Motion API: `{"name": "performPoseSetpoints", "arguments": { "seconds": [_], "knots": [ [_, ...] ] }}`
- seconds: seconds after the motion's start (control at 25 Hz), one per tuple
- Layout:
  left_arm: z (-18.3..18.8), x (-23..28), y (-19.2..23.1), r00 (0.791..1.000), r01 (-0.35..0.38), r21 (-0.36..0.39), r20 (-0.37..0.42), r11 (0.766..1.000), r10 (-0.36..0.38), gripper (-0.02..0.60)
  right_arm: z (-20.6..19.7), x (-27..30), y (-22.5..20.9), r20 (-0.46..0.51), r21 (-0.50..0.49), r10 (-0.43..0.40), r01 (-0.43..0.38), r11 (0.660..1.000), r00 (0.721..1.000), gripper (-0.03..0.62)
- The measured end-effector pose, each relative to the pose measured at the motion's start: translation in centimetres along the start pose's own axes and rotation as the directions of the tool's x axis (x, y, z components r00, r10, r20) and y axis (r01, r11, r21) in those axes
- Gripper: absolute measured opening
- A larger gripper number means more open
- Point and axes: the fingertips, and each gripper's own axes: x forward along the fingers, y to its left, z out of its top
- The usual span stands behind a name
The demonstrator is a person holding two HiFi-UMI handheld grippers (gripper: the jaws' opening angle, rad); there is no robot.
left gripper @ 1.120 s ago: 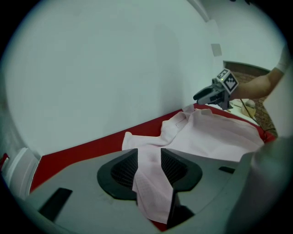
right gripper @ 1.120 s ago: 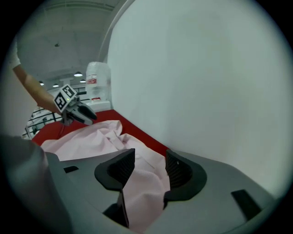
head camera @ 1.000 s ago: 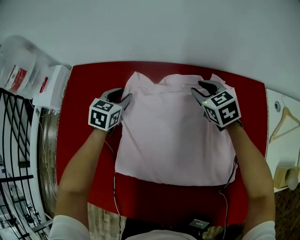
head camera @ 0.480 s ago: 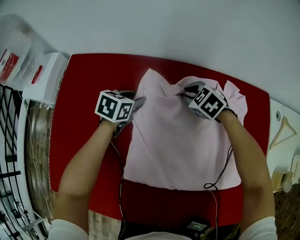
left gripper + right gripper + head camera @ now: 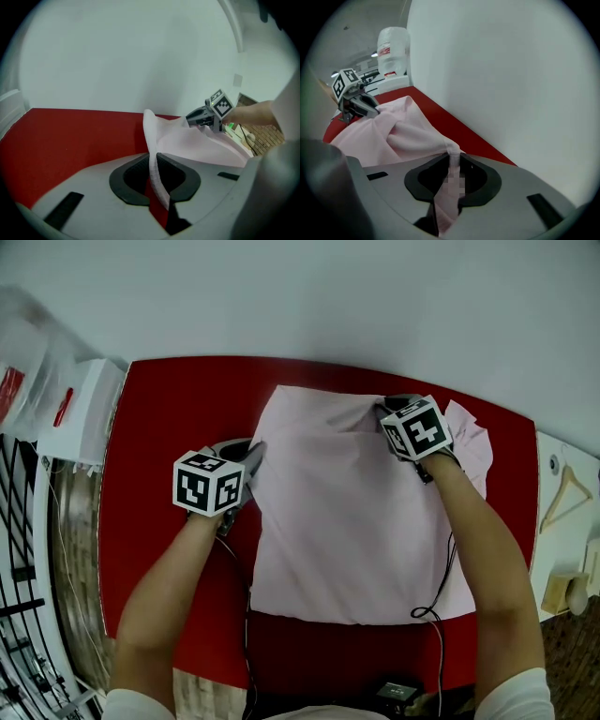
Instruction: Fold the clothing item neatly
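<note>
Garment: pink shirt (image 5: 356, 521) spread flat on the red table (image 5: 159, 427), near hem just short of the front edge.
Left gripper (image 5: 255, 454): jaws just closed, pinching the shirt's left edge.
Right gripper (image 5: 384, 412): jaws just closed, pinching a far-edge fold.
Open room: bare table at the left and a strip along the far side.

The table (image 5: 178, 409) (red-topped) carries a pink garment (image 5: 347, 521).

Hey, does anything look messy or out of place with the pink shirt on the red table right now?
Two things. The pale pink fabric garment has a bunched flap, likely a sleeve, crumpled at its far right corner, sticking out past the flat body. A thin black cable loops over its near right corner.
</note>
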Motion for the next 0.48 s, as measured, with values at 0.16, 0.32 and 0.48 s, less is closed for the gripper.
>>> {"name": "performPoseSetpoints", "arguments": {
  "seconds": [0.16, 0.32, 0.48],
  "knots": [
    [-0.7, 0.1, 0.1, 1.000, 0.020, -0.041, -0.019, 0.999, -0.021, 0.041, -1.0, 0.6, -0.9, -0.016, -0.005, -0.036, 0.036, 0.999, 0.999, 0.148],
    [-1.0, -0.9, -0.3, 0.996, 0.081, -0.030, -0.044, 0.996, -0.082, 0.180, -0.4, -1.9, -0.7, 0.029, -0.078, 0.009, -0.006, 0.997, 1.000, 0.216],
    [0.0, -3.5, -0.5, 0.997, 0.076, 0.116, -0.029, 0.990, -0.074, 0.202, -2.6, -3.5, 1.5, -0.049, -0.225, 0.104, -0.113, 0.968, 0.993, 0.212]
  ]
}}
